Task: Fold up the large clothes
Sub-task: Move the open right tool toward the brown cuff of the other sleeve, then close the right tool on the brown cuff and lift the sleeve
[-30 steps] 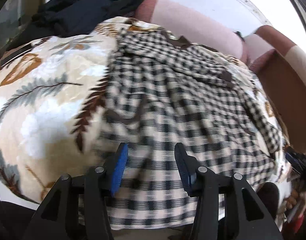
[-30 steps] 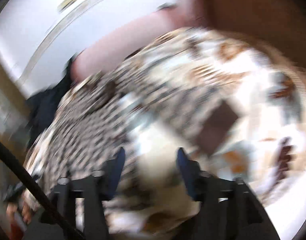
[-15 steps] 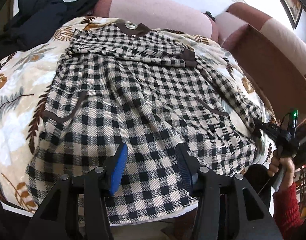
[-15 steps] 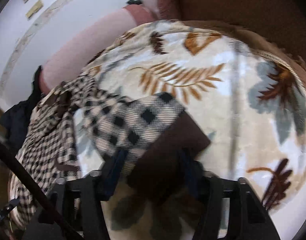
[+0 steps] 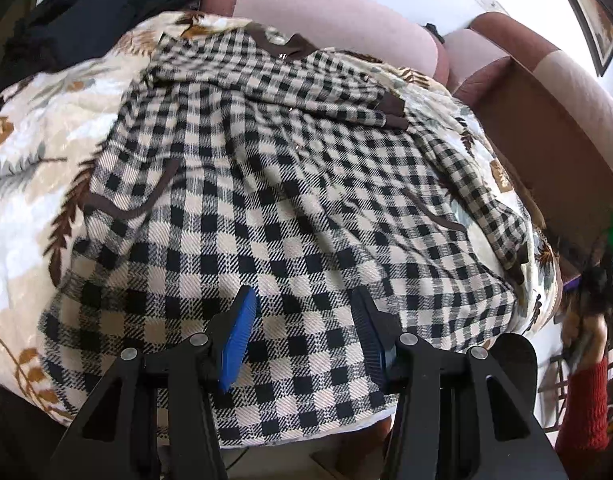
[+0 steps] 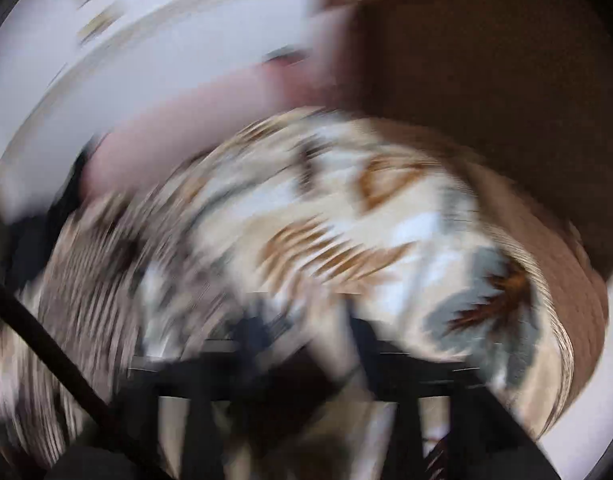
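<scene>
A large black-and-cream checked garment with brown trim lies spread flat over a leaf-patterned blanket. Its brown collar is at the far end and its hem hangs at the near edge. My left gripper is open and empty, hovering just above the hem. The right wrist view is heavily motion-blurred. My right gripper shows only as dark smears over the blanket, with the checked garment to its left. I cannot tell whether it holds anything.
A pink and brown sofa back rises behind the blanket, with a brown armrest at the right. Dark clothes are piled at the far left. A hand in a red sleeve shows at the right edge.
My left gripper has moved closer and lower over the garment's hem, still open. The right gripper, which was over the brown sleeve cuff, is moving fast and its view has blurred.
</scene>
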Tool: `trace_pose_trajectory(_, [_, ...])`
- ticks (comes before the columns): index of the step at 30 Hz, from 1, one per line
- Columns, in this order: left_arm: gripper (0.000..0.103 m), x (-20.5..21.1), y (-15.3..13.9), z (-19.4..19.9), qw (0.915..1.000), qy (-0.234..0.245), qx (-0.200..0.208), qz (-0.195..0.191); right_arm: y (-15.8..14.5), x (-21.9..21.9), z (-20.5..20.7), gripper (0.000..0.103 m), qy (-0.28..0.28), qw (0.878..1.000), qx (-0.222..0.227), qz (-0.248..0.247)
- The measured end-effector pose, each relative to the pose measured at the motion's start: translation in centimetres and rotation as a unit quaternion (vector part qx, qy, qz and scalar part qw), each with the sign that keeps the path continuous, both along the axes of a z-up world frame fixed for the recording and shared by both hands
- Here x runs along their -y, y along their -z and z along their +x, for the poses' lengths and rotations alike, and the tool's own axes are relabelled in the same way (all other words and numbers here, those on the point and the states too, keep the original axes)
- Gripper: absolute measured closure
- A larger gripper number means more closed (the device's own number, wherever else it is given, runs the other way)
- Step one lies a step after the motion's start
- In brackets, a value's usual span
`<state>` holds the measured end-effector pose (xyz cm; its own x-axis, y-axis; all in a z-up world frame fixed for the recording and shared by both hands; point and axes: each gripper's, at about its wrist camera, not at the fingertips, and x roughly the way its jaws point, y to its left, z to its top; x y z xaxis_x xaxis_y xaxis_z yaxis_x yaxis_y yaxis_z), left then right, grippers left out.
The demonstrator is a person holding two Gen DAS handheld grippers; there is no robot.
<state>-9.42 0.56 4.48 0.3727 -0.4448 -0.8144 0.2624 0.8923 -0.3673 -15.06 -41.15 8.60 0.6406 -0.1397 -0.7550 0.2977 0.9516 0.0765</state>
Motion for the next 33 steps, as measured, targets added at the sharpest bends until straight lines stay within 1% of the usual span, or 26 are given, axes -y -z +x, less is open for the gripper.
trace_pose_trajectory(2, [0.055, 0.1, 0.7, 0.3, 0.9999, 0.000, -0.016, -0.005, 1.5, -3.4, 0.3, 0.036, -0.066, 0.996, -0.046, -0.047])
trace_pose_trajectory(3, [0.055, 0.3, 1.0, 0.3, 0.9997, 0.002, -0.024, -0.011, 2.3, -4.5, 0.4, 0.036, -0.086, 0.993, -0.061, -0.061])
trace_pose_trajectory(5, [0.055, 0.8, 1.2, 0.2, 0.9995, 0.010, -0.028, -0.013, 4.1, -6.0, 0.9, 0.036, -0.107, 0.987, -0.088, -0.083])
trace_pose_trajectory(6, [0.055, 1.0, 1.2, 0.1, 0.9996, 0.014, -0.025, -0.009, 5.0, -6.6, 1.2, 0.036, -0.110, 0.983, -0.102, -0.104])
trace_pose_trajectory(7, [0.055, 1.2, 1.1, -0.1, 0.9996, 0.016, -0.021, -0.005, 5.8, -7.0, 1.5, 0.037, -0.104, 0.978, -0.117, -0.137])
trace_pose_trajectory(8, [0.055, 1.3, 1.0, -0.2, 0.9997, 0.019, -0.016, 0.001, 6.6, -7.1, 2.0, 0.061, -0.095, 0.973, -0.132, -0.165])
trace_pose_trajectory(9, [0.055, 1.3, 1.0, -0.3, 0.9997, 0.020, -0.014, 0.003, 6.8, -6.8, 2.5, 0.096, -0.094, 0.973, -0.139, -0.156])
trace_pose_trajectory(10, [0.055, 1.3, 1.0, -0.3, 0.9997, 0.020, -0.012, 0.005, 6.5, -6.2, 2.6, 0.096, -0.087, 0.977, -0.132, -0.142])
trace_pose_trajectory(12, [0.055, 1.0, 1.1, -0.2, 0.9998, 0.016, -0.014, 0.005, 4.5, -3.9, 3.1, 0.097, -0.054, 0.988, -0.097, -0.111])
trace_pose_trajectory(13, [0.055, 0.9, 1.1, -0.1, 0.9998, 0.014, -0.017, 0.003, 3.6, -2.9, 3.6, 0.097, -0.039, 0.990, -0.085, -0.103])
trace_pose_trajectory(15, [0.055, 0.6, 1.4, 0.2, 0.9997, 0.010, -0.025, -0.002, 1.6, 0.6, 4.2, 0.097, 0.013, 0.996, -0.054, -0.067])
trace_pose_trajectory(16, [0.055, 0.6, 1.6, 0.3, 0.9996, 0.008, -0.029, -0.004, 0.9, 2.6, 4.3, 0.097, 0.042, 0.997, -0.042, -0.048])
trace_pose_trajectory(17, [0.055, 0.6, 1.8, 0.4, 0.9994, 0.007, -0.033, -0.008, 0.6, 5.6, 4.4, 0.097, 0.089, 0.995, -0.034, -0.019])
trace_pose_trajectory(18, [0.055, 0.6, 1.9, 0.5, 0.9993, 0.007, -0.036, -0.010, 0.4, 7.2, 4.5, 0.094, 0.120, 0.992, -0.033, -0.002])
trace_pose_trajectory(19, [0.055, 0.7, 1.9, 0.5, 0.9992, 0.008, -0.037, -0.013, 0.8, 10.2, 4.4, 0.090, 0.174, 0.984, -0.035, 0.027])
trace_pose_trajectory(20, [0.055, 0.7, 1.9, 0.4, 0.9992, 0.009, -0.037, -0.014, 1.1, 12.0, 4.0, 0.081, 0.214, 0.975, -0.037, 0.042])
trace_pose_trajectory(22, [0.055, 0.8, 1.8, 0.4, 0.9992, 0.011, -0.036, -0.017, 1.2, 14.0, 3.2, 0.079, 0.268, 0.962, -0.043, 0.034])
trace_pose_trajectory(23, [0.055, 0.8, 1.7, 0.3, 0.9992, 0.012, -0.035, -0.018, 0.9, 14.2, 2.7, 0.078, 0.274, 0.960, -0.039, 0.032])
trace_pose_trajectory(25, [0.055, 0.9, 1.6, 0.5, 0.9991, 0.013, -0.034, -0.022, 0.3, 13.8, 1.5, 0.068, 0.262, 0.964, -0.020, 0.049])
trace_pose_trajectory(26, [0.055, 1.0, 1.6, 0.6, 0.9990, 0.014, -0.035, -0.026, 0.1, 13.2, 0.9, 0.053, 0.249, 0.966, -0.009, 0.062])
trace_pose_trajectory(27, [0.055, 1.1, 1.5, 0.7, 0.9988, 0.015, -0.036, -0.029, 0.0, 12.6, 0.4, 0.045, 0.240, 0.968, -0.005, 0.070])
trace_pose_trajectory(28, [0.055, 1.3, 1.5, 0.7, 0.9986, 0.018, -0.037, -0.032, 0.1, 12.0, 0.0, 0.043, 0.225, 0.971, -0.001, 0.083])
trace_pose_trajectory(30, [0.055, 1.9, 1.2, 0.8, 0.9983, 0.025, -0.038, -0.036, 0.7, 11.7, -0.2, 0.041, 0.215, 0.971, -0.004, 0.101])
trace_pose_trajectory(31, [0.055, 2.3, 0.9, 0.7, 0.9982, 0.032, -0.035, -0.037, 1.1, 11.5, -0.3, 0.040, 0.214, 0.970, -0.005, 0.115])
trace_pose_trajectory(33, [0.055, 3.2, 0.3, 0.6, 0.9979, 0.046, -0.027, -0.036, 2.4, 11.7, -0.5, 0.038, 0.222, 0.962, -0.001, 0.158])
